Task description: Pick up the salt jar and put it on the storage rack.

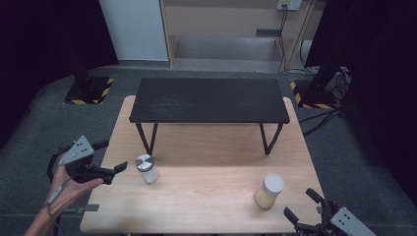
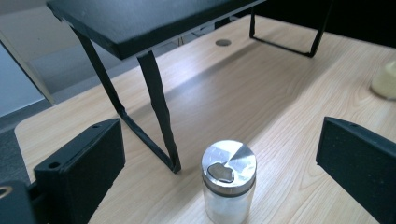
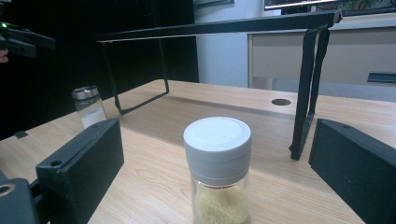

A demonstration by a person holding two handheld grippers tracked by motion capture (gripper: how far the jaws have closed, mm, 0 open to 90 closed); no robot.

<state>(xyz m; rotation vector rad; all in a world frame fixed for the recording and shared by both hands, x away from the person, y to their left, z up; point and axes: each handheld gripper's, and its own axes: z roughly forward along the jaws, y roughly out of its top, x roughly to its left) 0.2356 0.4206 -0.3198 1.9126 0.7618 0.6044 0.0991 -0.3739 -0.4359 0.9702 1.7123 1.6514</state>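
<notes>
My left gripper (image 1: 112,160) hangs off the near-left edge of the light wooden table (image 1: 206,206) with its jaws spread apart and holding nothing, aimed at the small clear glass shaker with the shiny metal cap (image 1: 146,168), which stands upright on the table just in front of the near-left leg of the black low shelf riser (image 1: 209,100). My right gripper (image 1: 304,206) sits at the table's near-right corner, jaws likewise wide apart and empty, pointed at the clear jar of yellowish powder with the white lid (image 1: 269,191). That jar stands upright in front of the riser's right legs, well apart from the shaker.
</notes>
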